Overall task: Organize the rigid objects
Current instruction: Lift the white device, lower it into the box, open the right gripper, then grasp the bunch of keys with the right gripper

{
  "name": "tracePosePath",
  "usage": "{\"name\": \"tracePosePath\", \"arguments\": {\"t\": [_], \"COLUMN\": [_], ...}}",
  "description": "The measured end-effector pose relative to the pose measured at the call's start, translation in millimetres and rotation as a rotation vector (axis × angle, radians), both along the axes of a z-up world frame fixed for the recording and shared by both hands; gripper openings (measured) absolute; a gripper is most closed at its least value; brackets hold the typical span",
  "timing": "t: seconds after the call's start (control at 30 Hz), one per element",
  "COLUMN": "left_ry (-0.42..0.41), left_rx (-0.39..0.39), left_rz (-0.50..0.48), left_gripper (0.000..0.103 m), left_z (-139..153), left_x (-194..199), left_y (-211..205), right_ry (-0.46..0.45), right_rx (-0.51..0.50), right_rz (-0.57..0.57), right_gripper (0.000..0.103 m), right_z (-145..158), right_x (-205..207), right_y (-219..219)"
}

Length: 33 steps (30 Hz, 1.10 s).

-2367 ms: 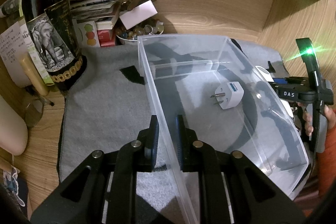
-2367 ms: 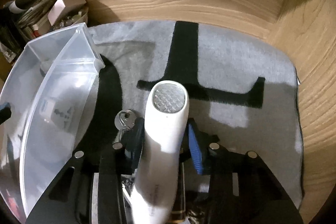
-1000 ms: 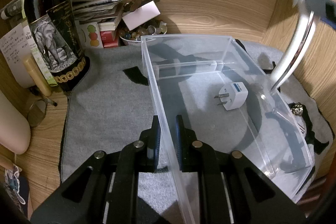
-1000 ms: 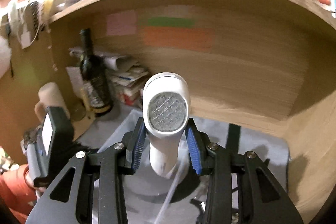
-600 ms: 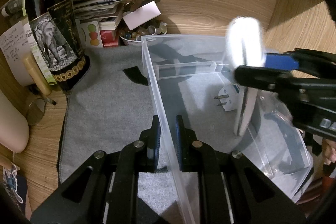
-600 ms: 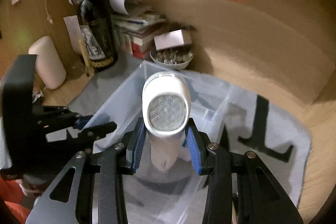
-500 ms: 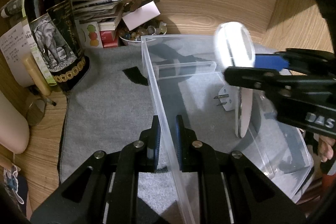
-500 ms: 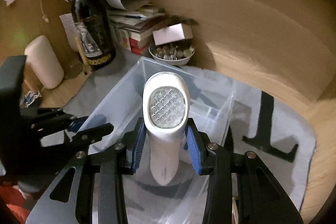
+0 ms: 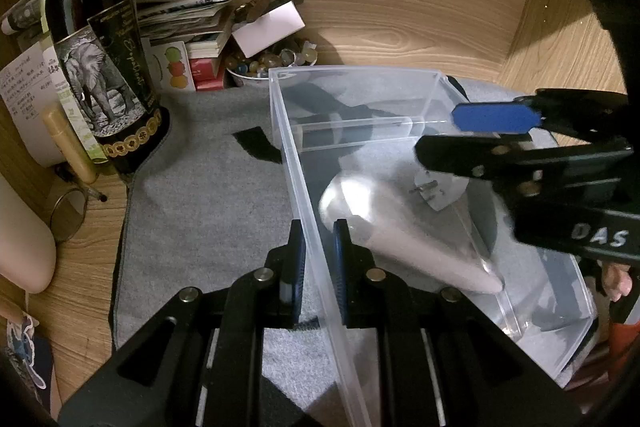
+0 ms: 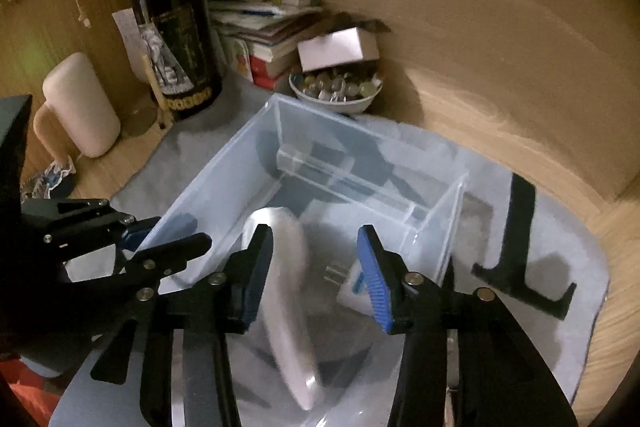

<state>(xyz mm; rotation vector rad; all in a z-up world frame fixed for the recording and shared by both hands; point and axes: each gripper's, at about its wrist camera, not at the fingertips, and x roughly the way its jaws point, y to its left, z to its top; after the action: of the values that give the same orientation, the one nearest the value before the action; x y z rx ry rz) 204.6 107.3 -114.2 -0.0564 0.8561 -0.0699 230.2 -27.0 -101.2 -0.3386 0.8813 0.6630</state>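
A clear plastic bin (image 9: pixel 360 75) stands on the grey mat, and my left gripper (image 9: pixel 319 227) is shut on its left wall. Over the bin my right gripper (image 10: pixel 313 229) hangs with its jaws opening. A long white handheld device (image 10: pixel 290 251) shows blurred below and between the blue pads, which do not touch it. In the left wrist view the device (image 9: pixel 400 239) lies slanted on the bin floor, with the right gripper (image 9: pixel 436 133) above it. A white plug adapter (image 9: pixel 444 195) lies in the bin beside it.
A dark wine bottle (image 9: pixel 100 67), stacked books and papers (image 9: pixel 188 23), a white box and a bowl of marbles (image 9: pixel 272 63) crowd the back left corner. A beige cylinder (image 10: pixel 80 103) stands left of the grey mat (image 9: pixel 200 207). Wooden walls enclose the desk.
My right gripper came down over the bin with the white device, then its jaws parted and the device dropped into the bin. The left gripper kept its hold on the wall.
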Motion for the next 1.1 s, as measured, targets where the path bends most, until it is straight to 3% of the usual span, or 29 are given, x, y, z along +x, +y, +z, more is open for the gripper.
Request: {"name": "tracePosePath", "arguments": {"t": [0.13,0.2,0.4,0.53,0.73,0.93,1.1], "left_ry": [0.001,0.0,-0.002,-0.003,-0.002,0.001,0.004], "left_rx": [0.006,0.011,0.017,0.021,0.025,0.029,0.026], "left_rz": [0.0,0.0,0.001,-0.001,-0.003,-0.004,-0.004], "left_gripper": [0.013,0.013,0.013,0.013,0.013,0.013,0.013], "left_z": [0,-1,-1,-1,-2,-2,-2], "left_x": [1,2,1,0,-1,-1,0], "left_y": [0,-1,-1,-2,-2,-2,-2], "right_ry": [-0.048,-0.079,-0.177,-0.204,-0.152,-0.037,0.052], "right_rx": [0.028,0.045,0.082,0.08,0.04,-0.01,-0.03], "right_rz": [-0.016,-0.034,-0.125,-0.208,-0.298,-0.327,-0.296], "right_gripper": [0.05,0.06,0.07,0.072,0.072,0.071,0.058], "right_z": [12,19,42,49,30,-10,-35], "right_x": [-6,-9,-18,-15,-2,17,24], "right_y": [-9,-15,-48,-79,-110,-124,-119]}}
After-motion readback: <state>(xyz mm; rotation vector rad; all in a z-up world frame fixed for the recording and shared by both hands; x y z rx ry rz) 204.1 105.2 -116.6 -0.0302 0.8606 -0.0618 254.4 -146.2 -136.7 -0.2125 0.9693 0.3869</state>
